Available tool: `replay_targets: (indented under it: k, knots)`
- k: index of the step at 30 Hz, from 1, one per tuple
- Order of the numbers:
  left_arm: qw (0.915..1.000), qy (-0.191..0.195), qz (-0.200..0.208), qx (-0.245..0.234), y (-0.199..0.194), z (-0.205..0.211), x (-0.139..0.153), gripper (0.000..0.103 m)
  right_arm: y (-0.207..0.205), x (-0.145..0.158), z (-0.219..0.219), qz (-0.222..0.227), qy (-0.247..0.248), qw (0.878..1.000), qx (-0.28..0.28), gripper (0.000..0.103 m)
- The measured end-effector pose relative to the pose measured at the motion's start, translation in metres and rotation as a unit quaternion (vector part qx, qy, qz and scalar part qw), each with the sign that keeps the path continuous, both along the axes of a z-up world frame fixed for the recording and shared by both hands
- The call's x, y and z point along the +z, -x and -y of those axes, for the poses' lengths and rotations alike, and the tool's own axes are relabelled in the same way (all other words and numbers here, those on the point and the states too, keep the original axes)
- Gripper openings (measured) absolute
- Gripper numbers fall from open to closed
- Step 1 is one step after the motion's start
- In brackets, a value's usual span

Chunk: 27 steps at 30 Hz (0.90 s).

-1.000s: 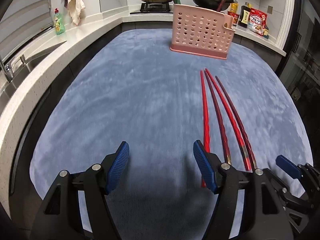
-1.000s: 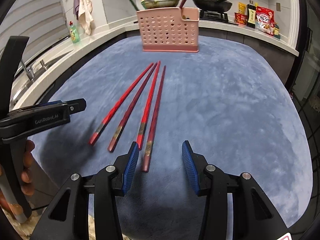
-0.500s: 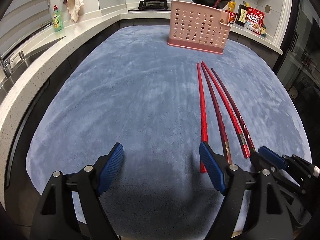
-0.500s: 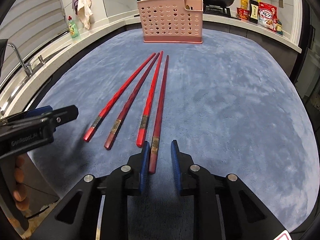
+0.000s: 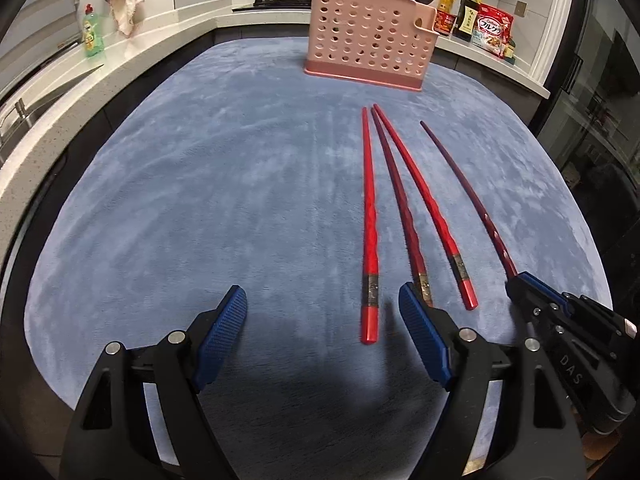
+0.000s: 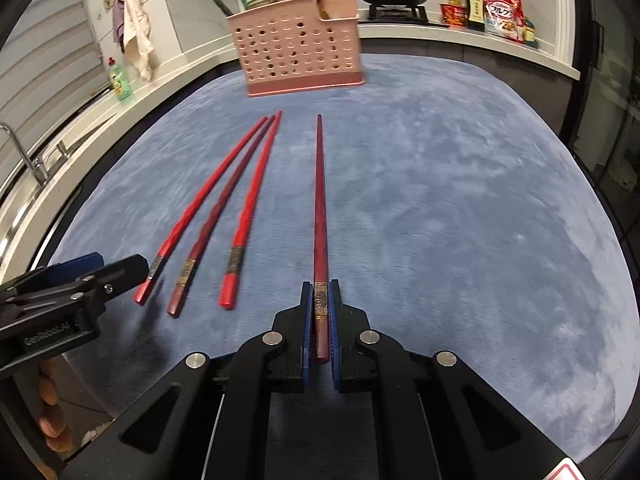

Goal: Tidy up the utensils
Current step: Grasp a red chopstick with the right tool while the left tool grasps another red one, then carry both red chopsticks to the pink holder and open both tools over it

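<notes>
My right gripper (image 6: pixel 320 292) is shut on the thick end of a dark red chopstick (image 6: pixel 320 208), which points away toward a pink perforated utensil holder (image 6: pixel 300 60) at the back. Three red chopsticks (image 6: pixel 244 216) lie side by side on the blue mat to its left. In the left wrist view these three chopsticks (image 5: pixel 370 216) lie ahead of the open, empty left gripper (image 5: pixel 322 312). The held chopstick (image 5: pixel 464 192) runs to the right gripper (image 5: pixel 520 284) at the right. The holder (image 5: pixel 364 52) stands at the mat's far end.
A blue mat (image 5: pixel 200 200) covers the table. White counters ring it, with a green soap bottle (image 5: pixel 93 32) and a sink at the left, pans on a stove behind the holder, and food packets (image 5: pixel 492 30) at the back right.
My right gripper closed on the rightmost chopstick and drew it apart from the other three, which stay on the mat. The left gripper stayed open and shifted slightly.
</notes>
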<state>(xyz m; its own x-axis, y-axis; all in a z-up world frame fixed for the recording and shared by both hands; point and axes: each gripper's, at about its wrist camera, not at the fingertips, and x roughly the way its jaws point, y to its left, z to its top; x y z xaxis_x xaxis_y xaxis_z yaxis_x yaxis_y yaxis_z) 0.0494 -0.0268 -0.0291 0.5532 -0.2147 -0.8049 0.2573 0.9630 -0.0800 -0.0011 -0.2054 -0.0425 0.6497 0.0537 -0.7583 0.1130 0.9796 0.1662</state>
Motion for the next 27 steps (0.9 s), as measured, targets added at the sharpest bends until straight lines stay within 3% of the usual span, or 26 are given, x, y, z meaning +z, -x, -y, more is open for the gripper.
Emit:
replay_targets:
  k: [9, 15, 27]
  knots:
    - [0.9993, -0.027, 0.022, -0.014, 0.002, 0.011, -0.009, 0.048, 0.000, -0.001, 0.002, 0.000, -0.005, 1.000, -0.002, 0.007]
    - [0.9998, 0.000, 0.014, -0.010, -0.001, 0.003, -0.007, 0.012, 0.001, -0.002, 0.002, 0.000, -0.005, 1.000, -0.003, 0.007]
    - [0.9993, 0.032, -0.015, -0.011, 0.001, -0.008, 0.005, 0.008, 0.007, 0.009, 0.003, 0.011, -0.003, 1.000, -0.002, 0.007]
